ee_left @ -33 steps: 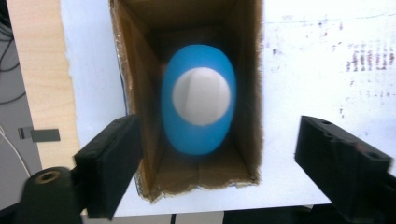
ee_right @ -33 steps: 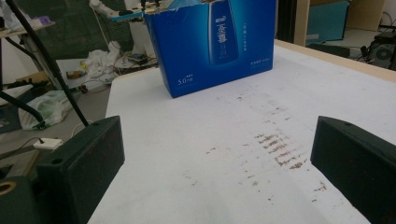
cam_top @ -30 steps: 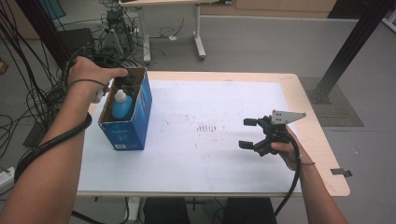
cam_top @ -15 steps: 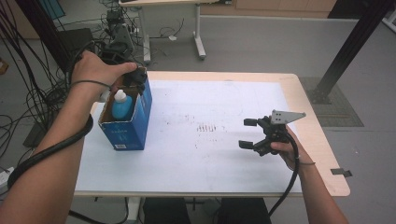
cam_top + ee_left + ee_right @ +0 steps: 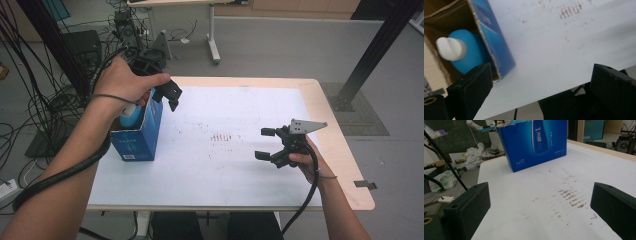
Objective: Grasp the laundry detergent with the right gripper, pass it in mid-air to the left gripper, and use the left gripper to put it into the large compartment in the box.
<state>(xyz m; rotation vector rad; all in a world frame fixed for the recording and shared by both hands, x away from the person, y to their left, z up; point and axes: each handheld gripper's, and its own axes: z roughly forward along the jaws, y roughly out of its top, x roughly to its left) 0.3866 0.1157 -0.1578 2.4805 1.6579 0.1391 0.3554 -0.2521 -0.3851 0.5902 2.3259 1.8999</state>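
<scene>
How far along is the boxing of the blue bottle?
Done: the blue bottle stands inside the open blue box. In hand: nothing; the left gripper, jaws just opened and empty, is above the box. The right gripper hovers open. Left: perhaps closing the box.

We lifted the left gripper [image 5: 170, 97] up out of the open blue box [image 5: 137, 137] near the desk's [image 5: 240, 185] left edge and carried it toward the middle of the desk. Its jaws were just opening, with nothing between them. The blue bottle [image 5: 466, 53] with the white cap [image 5: 450, 48] was left standing inside the box.
</scene>
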